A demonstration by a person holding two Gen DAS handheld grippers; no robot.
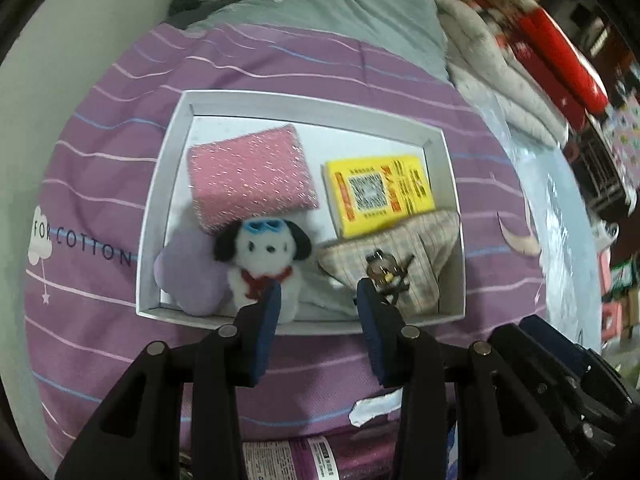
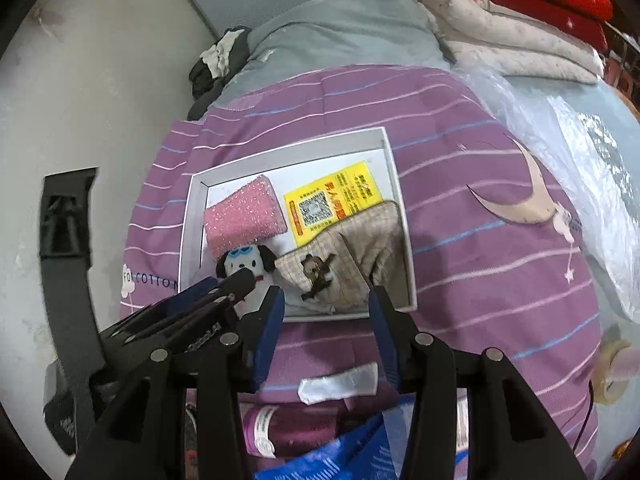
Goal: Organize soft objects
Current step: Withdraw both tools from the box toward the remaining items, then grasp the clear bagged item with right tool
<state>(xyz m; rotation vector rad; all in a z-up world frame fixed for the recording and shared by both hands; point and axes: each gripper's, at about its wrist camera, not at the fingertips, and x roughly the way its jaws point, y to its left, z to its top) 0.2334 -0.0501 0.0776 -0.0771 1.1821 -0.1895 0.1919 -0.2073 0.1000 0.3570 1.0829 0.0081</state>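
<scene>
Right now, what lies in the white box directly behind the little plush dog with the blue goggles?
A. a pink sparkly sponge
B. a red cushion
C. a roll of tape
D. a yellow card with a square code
A: in the left wrist view the pink sparkly sponge sits just behind the plush dog inside the white box, while the yellow card lies off to the dog's right.

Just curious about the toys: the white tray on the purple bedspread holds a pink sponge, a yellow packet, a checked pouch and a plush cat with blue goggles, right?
Almost. The plush is a dog with black ears, not a cat, as the left wrist view shows. The rest stands.
</scene>
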